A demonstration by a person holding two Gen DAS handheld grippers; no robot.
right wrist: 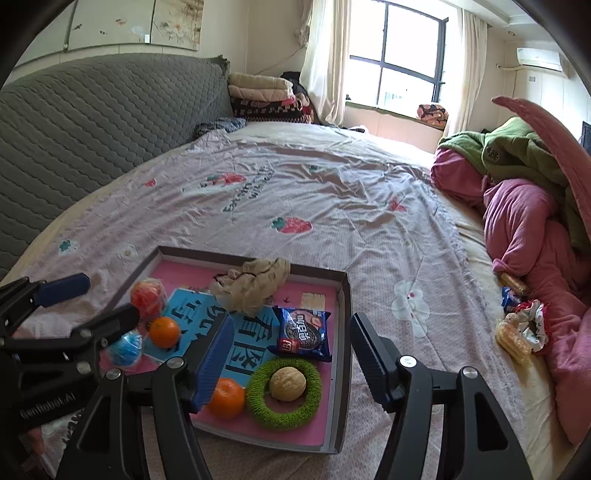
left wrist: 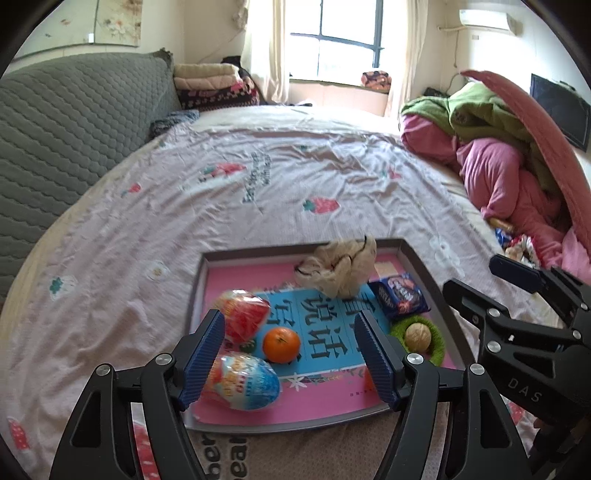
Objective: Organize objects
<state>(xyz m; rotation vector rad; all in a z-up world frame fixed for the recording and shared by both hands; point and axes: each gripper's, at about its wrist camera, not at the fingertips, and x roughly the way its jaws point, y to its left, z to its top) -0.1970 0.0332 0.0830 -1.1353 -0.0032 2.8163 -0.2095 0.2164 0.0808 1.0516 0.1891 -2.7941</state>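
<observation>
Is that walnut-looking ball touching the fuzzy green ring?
Touching, it seems: in the right wrist view the ball sits inside the green ring, resting against its inner edge.

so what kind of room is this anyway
Most likely a bedroom in a home. The tray of items sits on a wide bed under a strawberry-print sheet, a grey quilted headboard runs along its left side, and folded blankets are stacked by the curtained window.

Bright daylight from the blown-out window (left wrist: 334,35) lights the bed (left wrist: 258,192); fisheye bending, black corners, slight blur.
</observation>
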